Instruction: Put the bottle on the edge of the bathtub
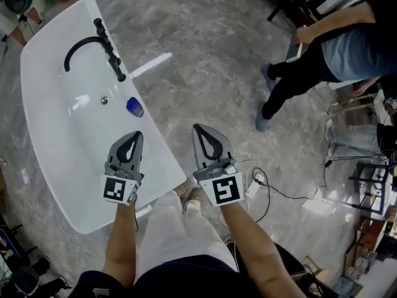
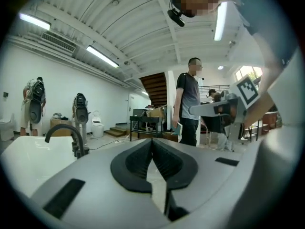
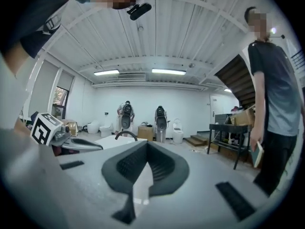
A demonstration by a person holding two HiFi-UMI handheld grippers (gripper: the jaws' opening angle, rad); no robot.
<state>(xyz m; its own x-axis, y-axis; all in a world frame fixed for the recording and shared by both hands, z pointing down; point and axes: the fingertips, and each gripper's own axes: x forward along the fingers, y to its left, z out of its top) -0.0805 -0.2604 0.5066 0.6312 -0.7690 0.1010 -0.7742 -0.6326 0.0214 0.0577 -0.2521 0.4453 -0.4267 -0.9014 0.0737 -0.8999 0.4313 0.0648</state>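
With blue bottle [image 1: 134, 107] on bathtub [image 1: 160, 144] rim just left of centre by faucet [image 1: 93, 42], left gripper [image 1: 138, 133] & right gripper [image 1: 197, 127] both shut, empty — looks done — pull both straight back, w/o sweeping over rim or nudging bottle.

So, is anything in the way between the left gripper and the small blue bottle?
Nothing visible. The small blue bottle sits by the rim of the white bathtub, just ahead of the shut, empty left gripper.

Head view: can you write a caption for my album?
Blue bottle on the tub edge by the tap; left tongs and right tongs shut, empty.
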